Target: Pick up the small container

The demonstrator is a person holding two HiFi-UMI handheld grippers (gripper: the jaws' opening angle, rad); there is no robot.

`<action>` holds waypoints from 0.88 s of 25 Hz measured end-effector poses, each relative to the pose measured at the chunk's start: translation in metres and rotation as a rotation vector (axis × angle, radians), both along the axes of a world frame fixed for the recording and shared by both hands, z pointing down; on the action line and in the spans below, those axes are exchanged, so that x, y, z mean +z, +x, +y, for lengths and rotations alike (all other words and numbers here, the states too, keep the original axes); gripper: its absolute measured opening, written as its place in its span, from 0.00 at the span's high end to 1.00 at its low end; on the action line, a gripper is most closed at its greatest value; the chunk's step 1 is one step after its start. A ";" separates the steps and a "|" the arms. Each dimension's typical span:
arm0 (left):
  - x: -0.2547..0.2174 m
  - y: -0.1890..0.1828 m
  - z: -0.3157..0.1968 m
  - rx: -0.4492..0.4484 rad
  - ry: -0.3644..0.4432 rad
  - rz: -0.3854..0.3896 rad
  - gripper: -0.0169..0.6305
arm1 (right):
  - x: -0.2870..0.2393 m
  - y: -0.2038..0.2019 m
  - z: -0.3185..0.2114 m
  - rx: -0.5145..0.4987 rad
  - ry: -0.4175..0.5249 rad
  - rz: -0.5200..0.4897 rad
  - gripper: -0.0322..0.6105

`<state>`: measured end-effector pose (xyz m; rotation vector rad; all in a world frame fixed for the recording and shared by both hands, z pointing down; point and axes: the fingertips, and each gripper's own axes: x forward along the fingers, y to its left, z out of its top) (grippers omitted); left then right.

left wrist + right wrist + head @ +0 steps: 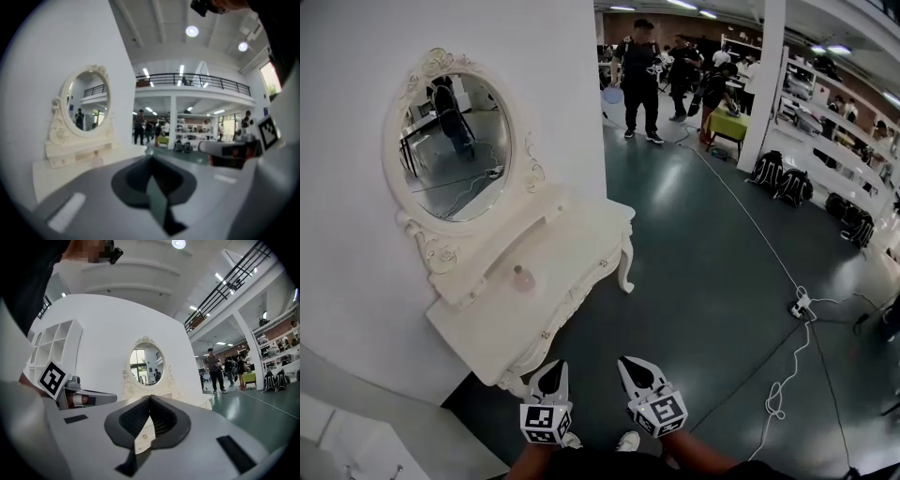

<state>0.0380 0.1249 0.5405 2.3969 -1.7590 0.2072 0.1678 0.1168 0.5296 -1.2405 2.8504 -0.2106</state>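
Two hand-held grippers, left (548, 373) and right (636, 372), are both clenched on nothing, just off the near end of one white dressing table (581, 255). One small pink container (522, 278), blurred, stands on the table below its oval mirror (455, 150). Beyond the table stand several people (639, 80). One cable (787, 366) trails across the floor (703, 262).

1. Head view: looks steeply down from standing height, over the left hand-held gripper (549, 373) and right hand-held gripper (633, 367) at its bottom edge. The worktop (558, 272) and mirror (455, 145) lie near, ahead-left.
2. Left gripper view: low and level along its jaws, with the worktop off to its left.
3. Right gripper view: low, tilted upward, facing the mirror.
4. All three views share the worktop and mirror.
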 end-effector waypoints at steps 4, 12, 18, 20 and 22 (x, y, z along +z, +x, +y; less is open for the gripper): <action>0.003 -0.002 -0.010 0.005 -0.010 -0.015 0.96 | -0.002 -0.005 -0.013 -0.011 0.002 -0.003 0.94; -0.004 -0.013 -0.056 0.034 0.037 -0.023 0.96 | -0.016 -0.020 -0.055 0.011 0.032 0.026 0.94; -0.012 -0.038 -0.093 0.046 0.075 -0.008 0.96 | -0.024 -0.046 -0.092 0.028 0.057 0.051 0.94; -0.013 -0.049 -0.103 0.042 0.083 -0.003 0.96 | -0.024 -0.058 -0.103 0.030 0.059 0.061 0.94; -0.013 -0.060 -0.113 0.039 0.089 0.005 0.96 | -0.025 -0.069 -0.113 0.033 0.060 0.067 0.94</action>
